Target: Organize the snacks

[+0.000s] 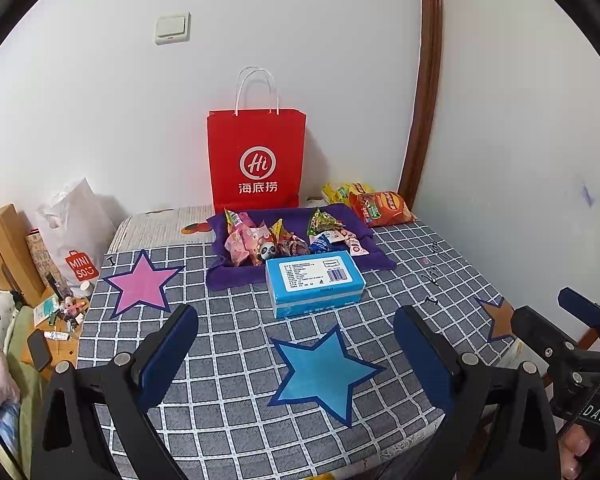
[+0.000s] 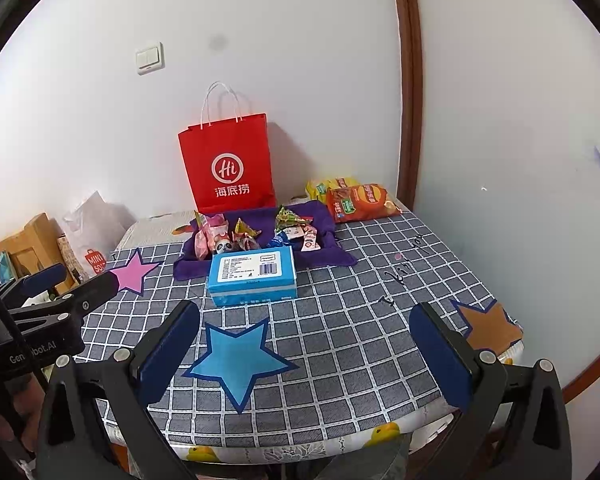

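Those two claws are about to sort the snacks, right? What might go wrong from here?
The blue tissue box sits right in front of the purple tray, so a gripper reaching in might knock it. The small snacks lie heaped together; pinching one may drag others out. The chip bag is puffy and could crush or slip. Both the left gripper and right gripper are open and empty.

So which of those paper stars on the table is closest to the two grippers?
The blue star, lying on the checked cloth just ahead of both; the pink star sits far left, the brown star at the right edge.
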